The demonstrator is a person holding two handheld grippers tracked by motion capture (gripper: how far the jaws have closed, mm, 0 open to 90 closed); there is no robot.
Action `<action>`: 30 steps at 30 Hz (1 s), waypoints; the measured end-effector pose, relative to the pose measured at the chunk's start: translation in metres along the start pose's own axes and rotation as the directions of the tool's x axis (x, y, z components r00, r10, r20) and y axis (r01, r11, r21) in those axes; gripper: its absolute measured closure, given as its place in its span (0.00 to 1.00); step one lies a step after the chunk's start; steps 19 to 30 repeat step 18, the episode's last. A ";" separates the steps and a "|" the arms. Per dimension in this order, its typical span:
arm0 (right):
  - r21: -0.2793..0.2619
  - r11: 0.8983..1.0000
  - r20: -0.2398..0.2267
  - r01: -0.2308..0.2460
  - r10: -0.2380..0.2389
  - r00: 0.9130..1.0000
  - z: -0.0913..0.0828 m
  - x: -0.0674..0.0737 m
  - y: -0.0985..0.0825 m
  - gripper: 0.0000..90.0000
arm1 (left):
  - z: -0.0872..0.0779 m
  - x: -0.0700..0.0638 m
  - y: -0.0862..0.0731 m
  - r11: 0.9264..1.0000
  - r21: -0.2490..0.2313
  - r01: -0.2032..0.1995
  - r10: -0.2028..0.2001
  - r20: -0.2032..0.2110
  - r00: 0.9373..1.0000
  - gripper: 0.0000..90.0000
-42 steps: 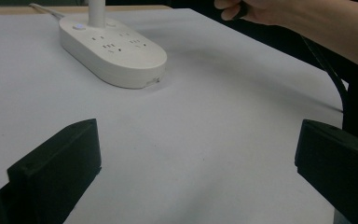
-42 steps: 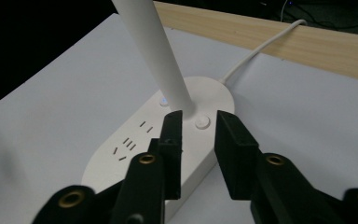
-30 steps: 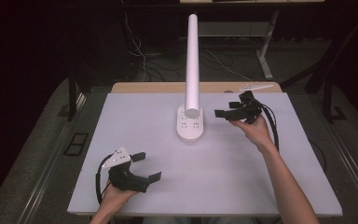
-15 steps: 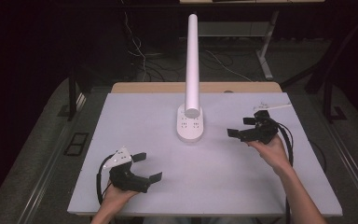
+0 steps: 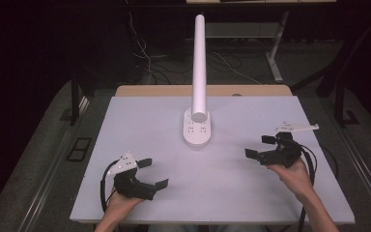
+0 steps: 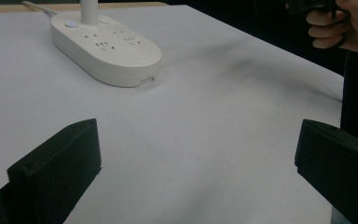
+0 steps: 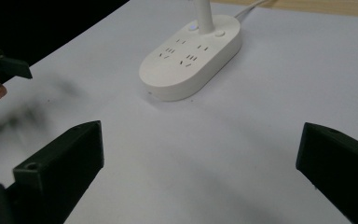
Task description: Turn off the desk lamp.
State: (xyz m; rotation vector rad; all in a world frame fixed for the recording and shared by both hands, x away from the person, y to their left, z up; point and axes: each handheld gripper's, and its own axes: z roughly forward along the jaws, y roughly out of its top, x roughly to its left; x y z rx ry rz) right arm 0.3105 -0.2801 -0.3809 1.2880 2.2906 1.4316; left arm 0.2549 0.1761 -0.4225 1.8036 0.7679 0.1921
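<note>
Lamp stands near the far middle of the white table, its tall stem rising from an oval base with outlet holes and 2 buttons on top. Right gripper has just been opening and now holds its jaws wide and empty, right of the base and apart from it; any approach to a button should come low and slow, clear of the stem. Left gripper, jaws also wide and empty, sits near the table's front edge. Bare tabletop on both sides of the base gives free room.
</note>
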 end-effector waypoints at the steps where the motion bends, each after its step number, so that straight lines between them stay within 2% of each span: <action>1: -0.003 1.000 0.003 0.000 0.000 1.000 -0.002 0.001 -0.003 0.01 | 0.000 0.000 0.000 1.000 0.001 0.002 -0.002 -0.001 1.000 0.00; 4: -0.010 1.000 0.008 -0.006 0.006 1.000 -0.008 0.005 -0.015 0.01 | 0.000 0.000 0.000 1.000 0.002 0.002 -0.002 -0.002 1.000 0.00; 10: -0.010 1.000 0.050 -0.014 0.015 0.999 -0.014 0.013 -0.043 0.01 | 0.001 0.000 0.000 1.000 0.006 0.001 -0.001 -0.003 1.000 0.00; 15: -0.015 0.999 0.054 -0.030 0.030 0.998 -0.019 0.016 -0.060 0.01 | 0.002 0.000 0.000 1.000 0.006 0.000 0.000 -0.002 1.000 0.00; 18: -0.021 0.999 0.052 -0.039 0.040 0.998 -0.020 0.015 -0.065 0.01 | 0.002 0.000 0.000 1.000 0.010 -0.001 0.001 -0.002 1.000 0.00; 30: -0.021 0.999 0.052 -0.039 0.040 0.998 -0.020 0.015 -0.065 0.01 | 0.002 0.000 0.000 1.000 0.010 -0.001 0.001 -0.002 1.000 0.00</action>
